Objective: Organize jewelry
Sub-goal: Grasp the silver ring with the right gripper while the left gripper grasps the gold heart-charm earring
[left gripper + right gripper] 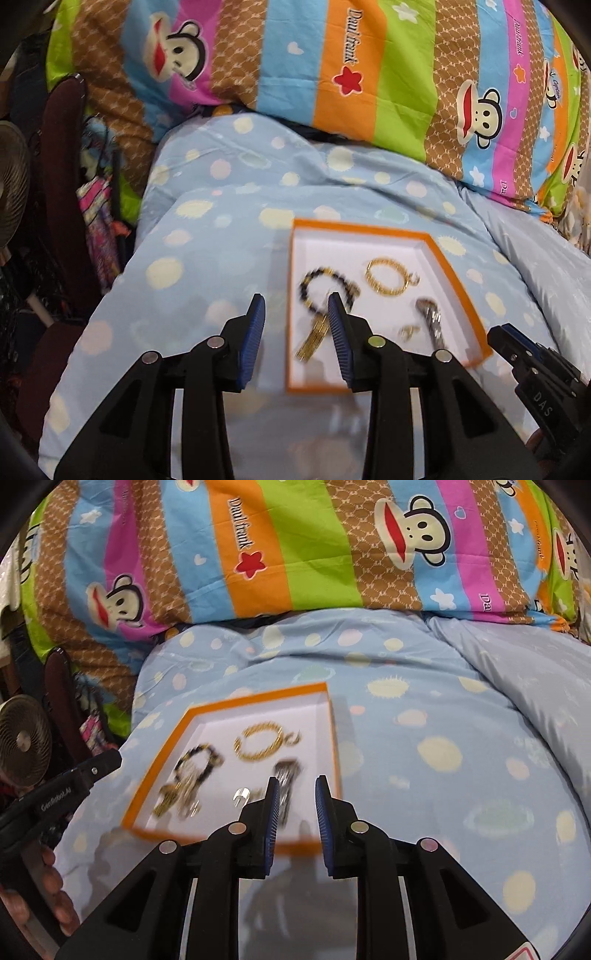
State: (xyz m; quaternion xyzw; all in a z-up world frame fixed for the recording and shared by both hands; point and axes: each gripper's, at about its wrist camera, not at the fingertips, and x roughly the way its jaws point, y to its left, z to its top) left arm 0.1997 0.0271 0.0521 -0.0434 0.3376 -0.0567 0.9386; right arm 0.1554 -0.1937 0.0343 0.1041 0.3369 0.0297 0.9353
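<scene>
A white tray with an orange rim (pixel 354 226) (pixel 258 698) lies on the pale blue dotted quilt (pixel 207 258). In it are a black bead bracelet (pixel 308 278) (pixel 184 764) with a gold tassel (pixel 314 339), a gold chain bracelet (pixel 369 280) (pixel 255 755), a dark silvery piece (pixel 430 317) (pixel 286 775) and a small ring (pixel 408 330) (pixel 242 795). My left gripper (pixel 295 299) hovers over the tray's left edge, open, nothing between its blue pads. My right gripper (pixel 297 781) hovers over the tray's near right corner, open a little and empty.
A striped cartoon-print duvet (pixel 332 74) (pixel 314 554) is bunched along the back. Off the bed's left side stand a small fan (pixel 22 742) and dark clutter (pixel 62 184). A hand (pixel 48 886) holds the left gripper's handle. Bare quilt stretches to the right.
</scene>
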